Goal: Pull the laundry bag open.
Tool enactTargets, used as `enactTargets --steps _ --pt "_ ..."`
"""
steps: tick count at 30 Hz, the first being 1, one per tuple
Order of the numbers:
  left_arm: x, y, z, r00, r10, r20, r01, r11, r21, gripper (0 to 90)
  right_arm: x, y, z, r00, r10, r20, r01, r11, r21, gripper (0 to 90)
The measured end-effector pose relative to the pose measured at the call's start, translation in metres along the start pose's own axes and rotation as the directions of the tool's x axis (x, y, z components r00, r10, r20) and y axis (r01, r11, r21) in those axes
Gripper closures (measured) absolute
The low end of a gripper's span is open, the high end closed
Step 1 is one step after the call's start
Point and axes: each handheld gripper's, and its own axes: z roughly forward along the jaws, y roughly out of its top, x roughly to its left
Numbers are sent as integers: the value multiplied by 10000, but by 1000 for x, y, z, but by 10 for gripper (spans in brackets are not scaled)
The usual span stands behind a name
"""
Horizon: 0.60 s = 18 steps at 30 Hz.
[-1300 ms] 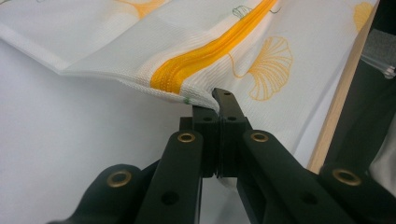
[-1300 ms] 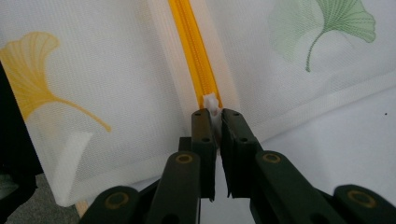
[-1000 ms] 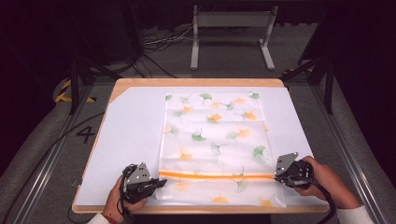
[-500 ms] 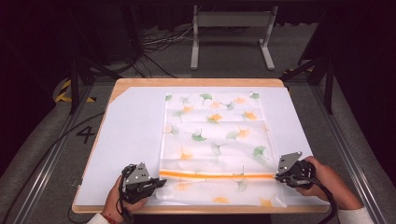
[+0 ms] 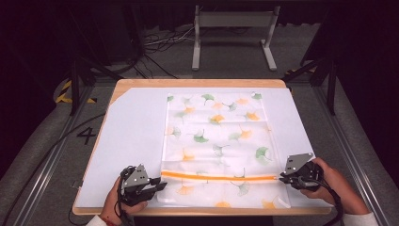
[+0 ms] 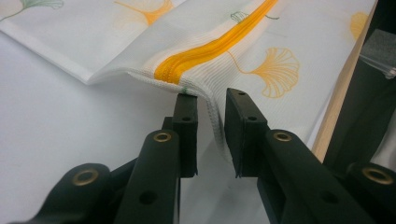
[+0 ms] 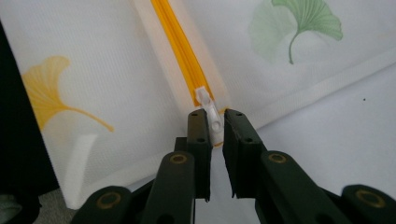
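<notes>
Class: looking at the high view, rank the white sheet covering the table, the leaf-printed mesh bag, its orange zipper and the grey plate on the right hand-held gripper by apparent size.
1. White sheet covering the table
2. White mesh bag printed with green and orange leaves
3. Orange zipper, long but thin
4. Grey three-cornered plate on the right hand-held gripper

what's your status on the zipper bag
Left tongs just opening, bag edge between, unpinched. Right tongs straddling zipper pull, opening. Nothing in the way.

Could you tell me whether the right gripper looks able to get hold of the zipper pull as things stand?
Probably yes: the zipper pull already lies between the right gripper's slightly parted jaws, which have just been opening, with nothing in the way.
</notes>
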Motion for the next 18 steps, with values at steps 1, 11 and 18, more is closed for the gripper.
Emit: enactTargets --steps 1,11,18 --pt "0 0 -1 10000 29 -26 -29 10000 -9 730 0 0 -1 10000 39 61 -38 9999 -108 794" --pt "5 -1 -11 9989 82 -451 -90 9998 -177 578 -2 -1 -11 9943 814 693 -685 9828 -1717 613" --pt "11 -1 -21 9899 73 -1414 -141 9988 -477 436 -1 -5 -17 9737 1579 1644 -992 9429 -3180 475"
